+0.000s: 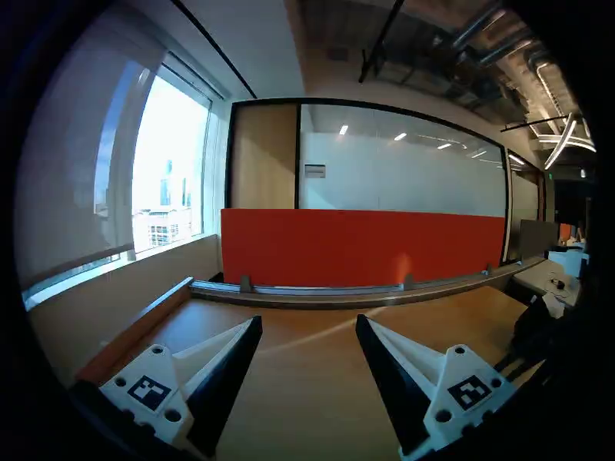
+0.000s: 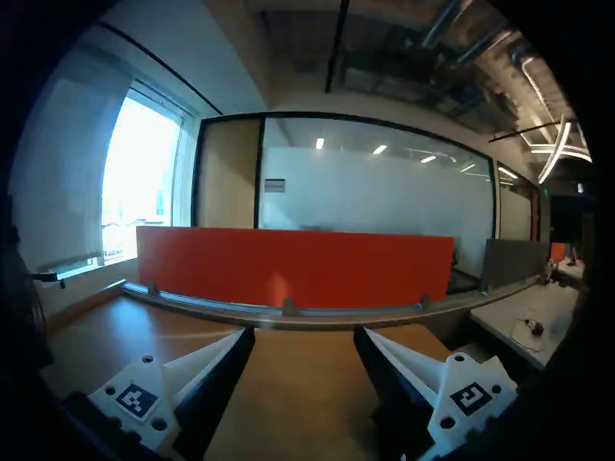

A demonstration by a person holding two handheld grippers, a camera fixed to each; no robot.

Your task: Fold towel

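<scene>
Left gripper view: the left gripper (image 1: 308, 318) hangs over a wooden desk (image 1: 307, 399), jaws spread wide, bare wood showing between them. Each white finger (image 1: 165, 376) carries a black-and-white marker, one at 7 o'clock and one at 5 o'clock. Dead ahead at 12 o'clock an orange screen (image 1: 361, 246) stands on the desk's far edge, held by a grey rail (image 1: 307, 292). Above it runs a glass wall (image 1: 400, 165). At 9 o'clock a bright window (image 1: 169, 177) lets daylight in. At 3 o'clock there is a dark shape (image 1: 538, 323) just beside the right finger; I cannot tell what it is. Up at 1 o'clock, pipes (image 1: 477, 34) cross the open ceiling.

Right gripper view: the right gripper (image 2: 304, 330) is also over the desk (image 2: 300, 399), jaws wide apart, nothing between them. The screen (image 2: 292, 265) sits at 12 o'clock, the window (image 2: 138, 177) at 10 o'clock. At 3 o'clock a pale second desk (image 2: 515, 307) lies beyond the rail (image 2: 307, 313), with a small dark item (image 2: 534, 327) on it.

Where the towel is, I cannot tell.
</scene>
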